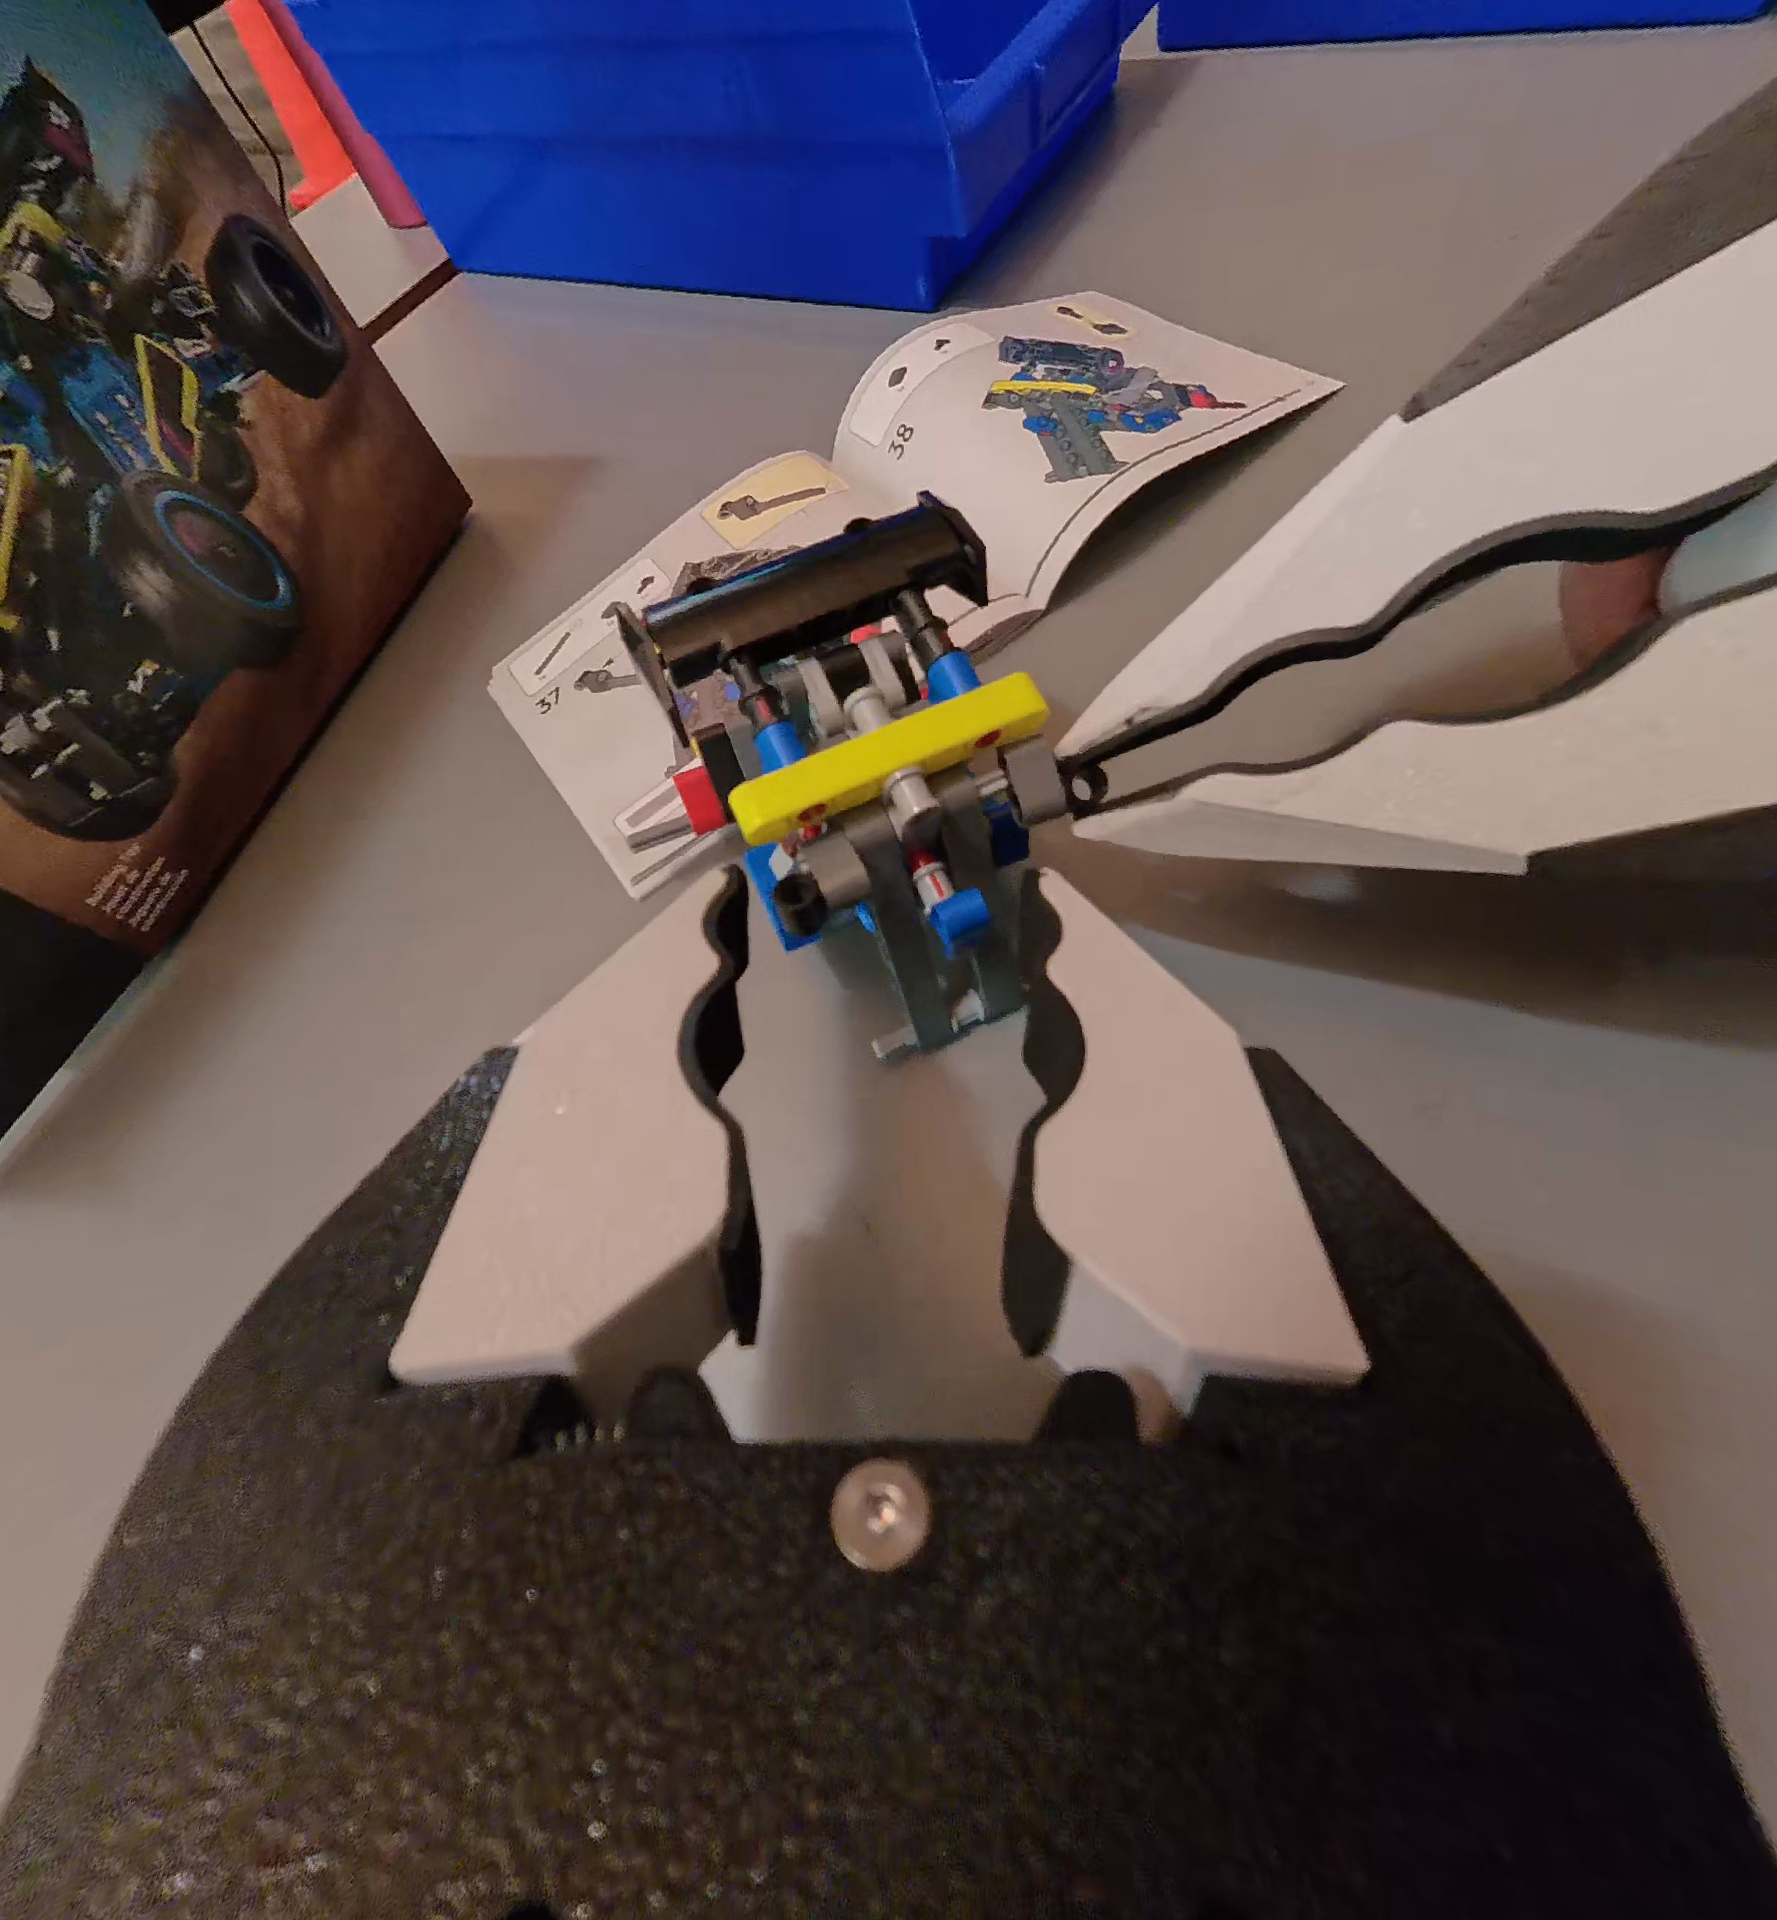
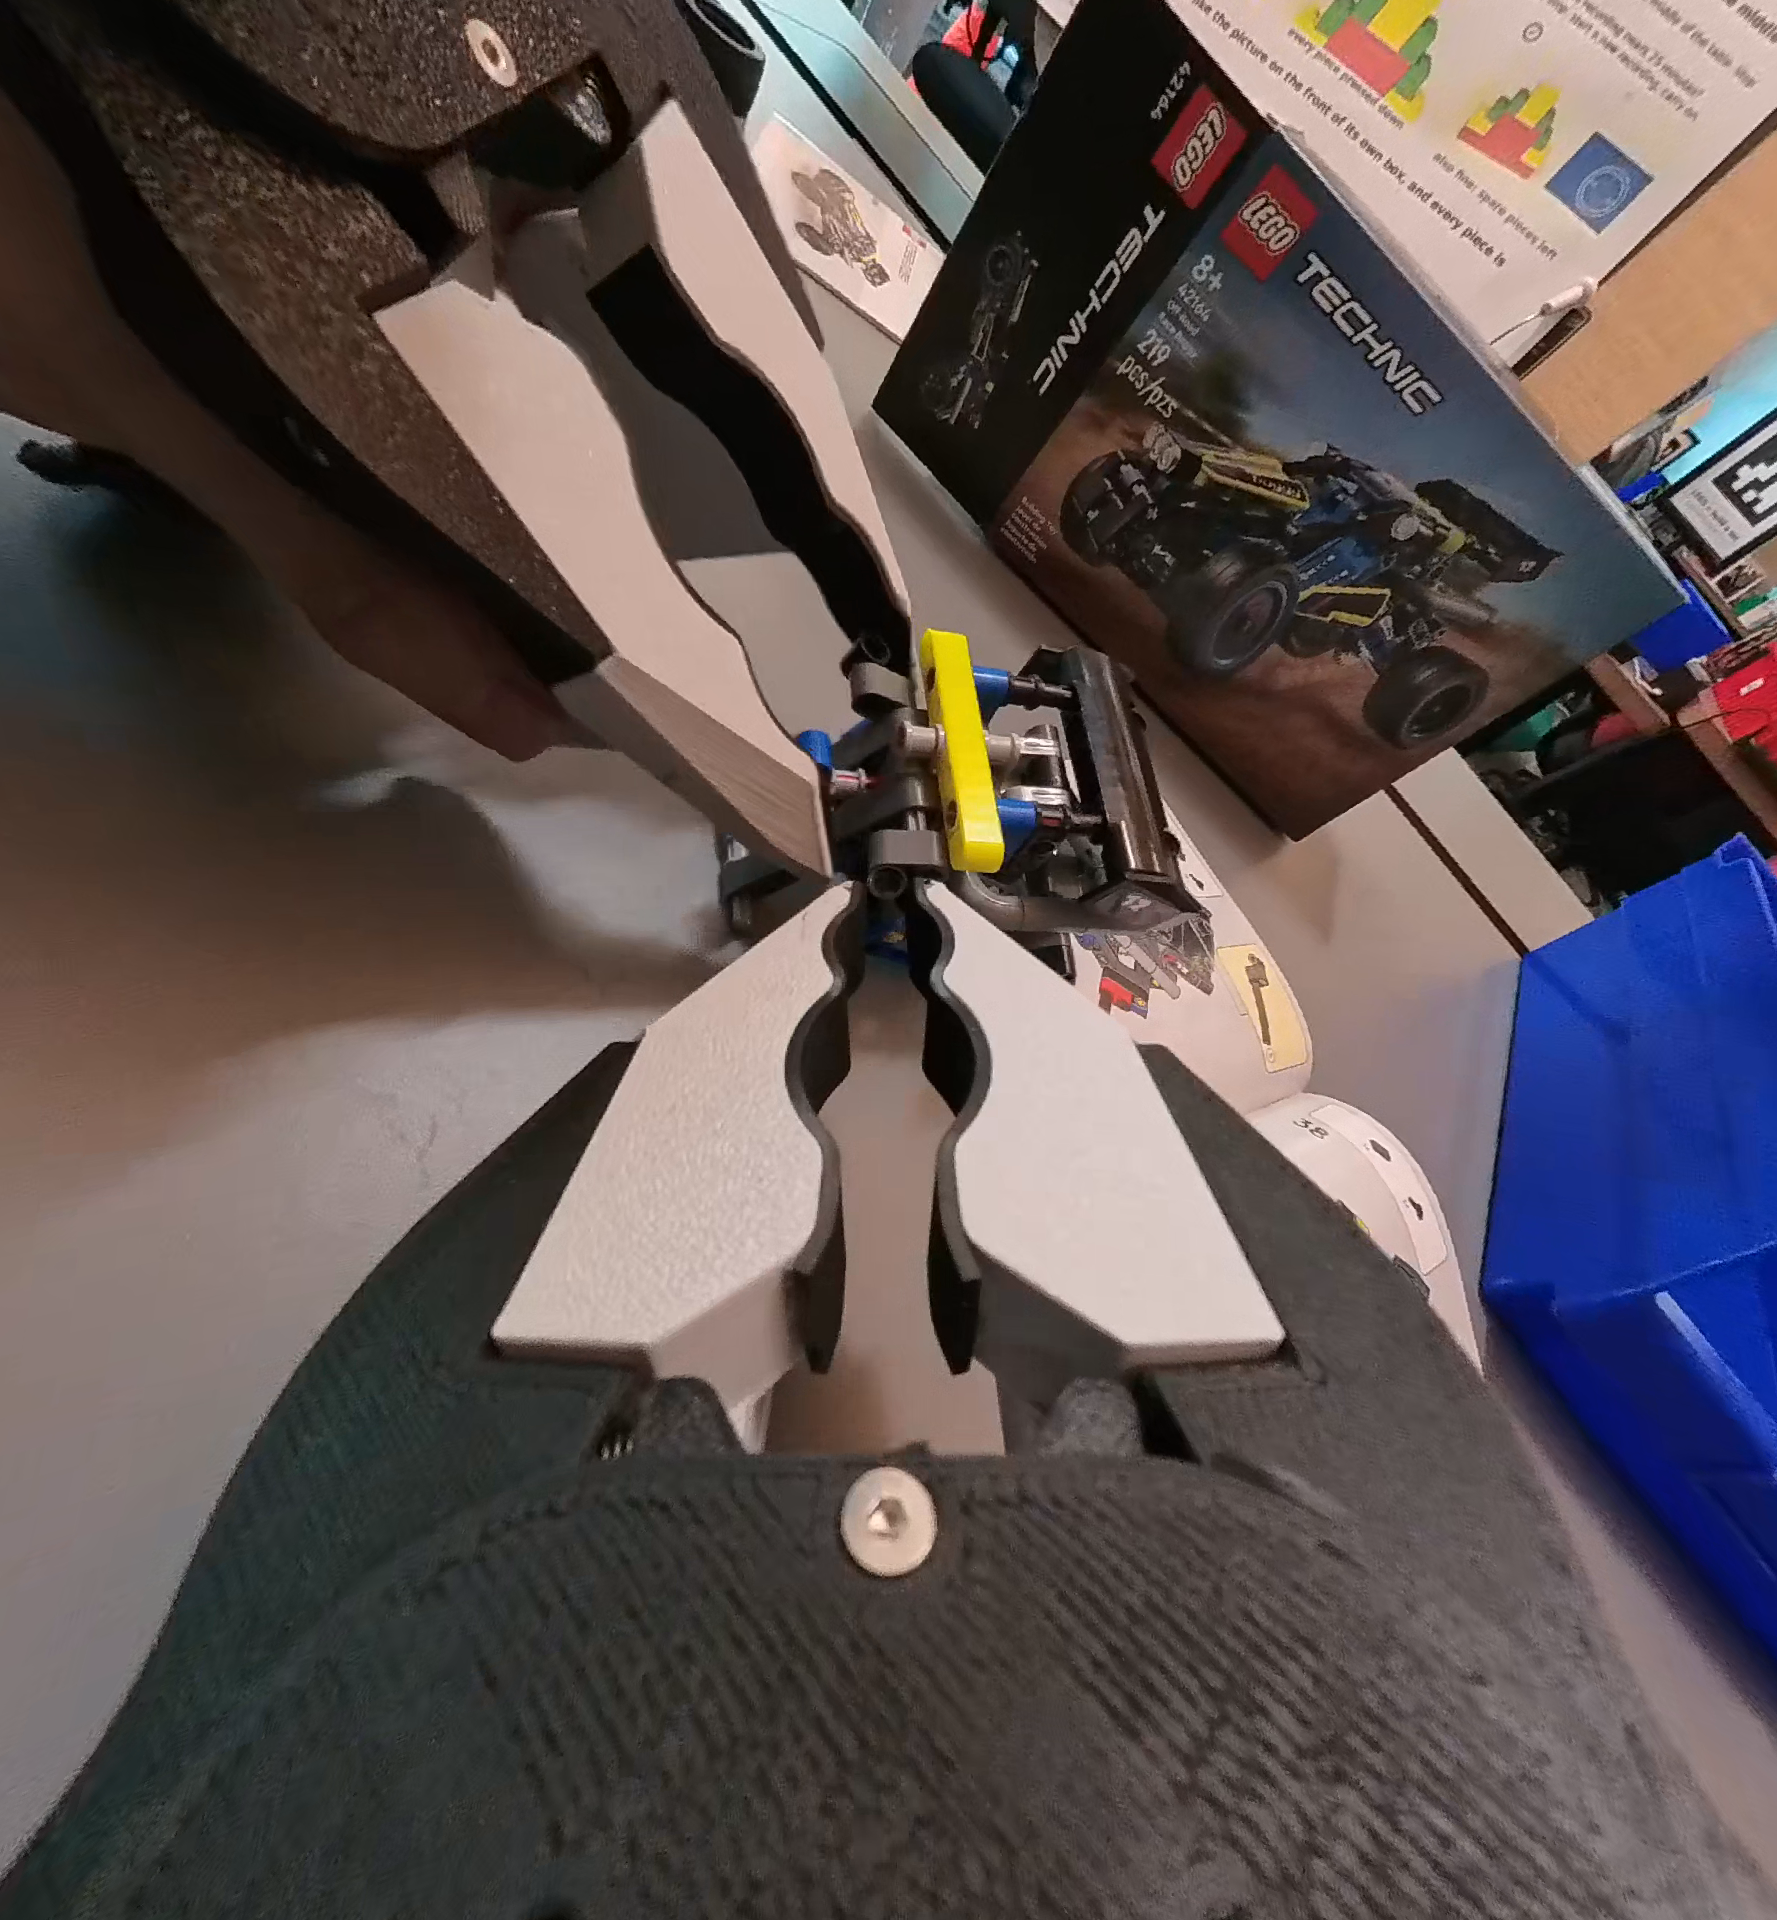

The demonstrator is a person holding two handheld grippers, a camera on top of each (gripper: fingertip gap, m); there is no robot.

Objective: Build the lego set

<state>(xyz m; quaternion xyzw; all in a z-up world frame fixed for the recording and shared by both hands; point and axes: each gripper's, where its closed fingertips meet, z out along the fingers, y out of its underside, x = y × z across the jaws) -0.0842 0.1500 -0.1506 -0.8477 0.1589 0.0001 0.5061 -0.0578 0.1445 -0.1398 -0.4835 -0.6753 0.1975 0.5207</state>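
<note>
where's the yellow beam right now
In the left wrist view the yellow beam lies across the top of the brick model, centre frame, just beyond the left gripper and before the open booklet.

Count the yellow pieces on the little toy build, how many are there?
1: a flat yellow plastic beam lying across the top of the small brick-built model, between both pairs of tongs. Others may be hidden inside the model.
</note>
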